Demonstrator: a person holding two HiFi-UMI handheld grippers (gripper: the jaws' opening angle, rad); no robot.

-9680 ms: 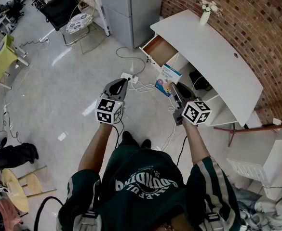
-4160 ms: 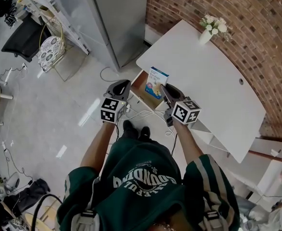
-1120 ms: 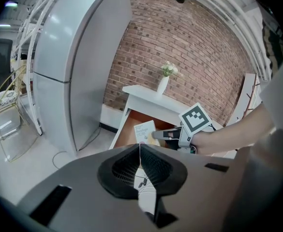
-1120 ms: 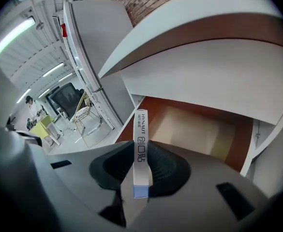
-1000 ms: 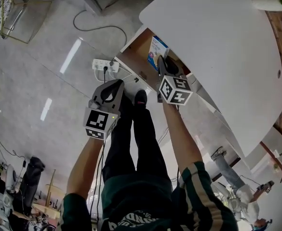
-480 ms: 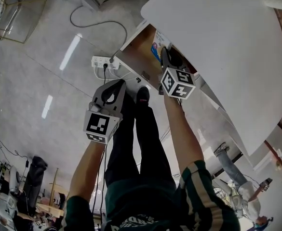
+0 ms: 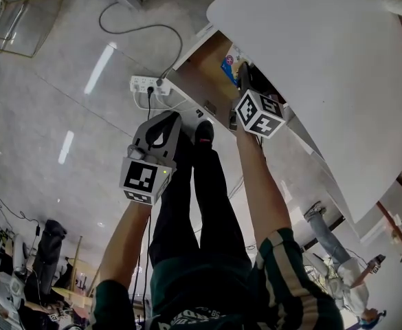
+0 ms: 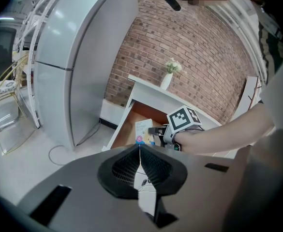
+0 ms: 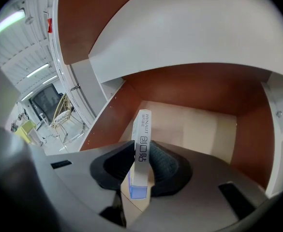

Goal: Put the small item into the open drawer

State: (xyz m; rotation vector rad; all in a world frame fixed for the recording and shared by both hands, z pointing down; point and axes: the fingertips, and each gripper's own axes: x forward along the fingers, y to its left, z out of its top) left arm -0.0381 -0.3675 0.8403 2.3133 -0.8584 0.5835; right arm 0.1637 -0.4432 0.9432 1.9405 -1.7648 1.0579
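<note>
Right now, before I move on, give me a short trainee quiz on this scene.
1. True or false: the left gripper holds the small box.
2. Where is the small box? A: on the floor; B: above the open drawer's floor, between the right gripper's jaws; C: on a chair.
3. What stands on the white desk?
Key: 1 false: its jaws are shut, empty. 2 B; those jaws are closing with the box between them. 3 a white vase of flowers.

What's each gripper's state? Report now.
Left gripper: closed, empty.
Right gripper: jaws closing, pads gripping the small box.
</note>
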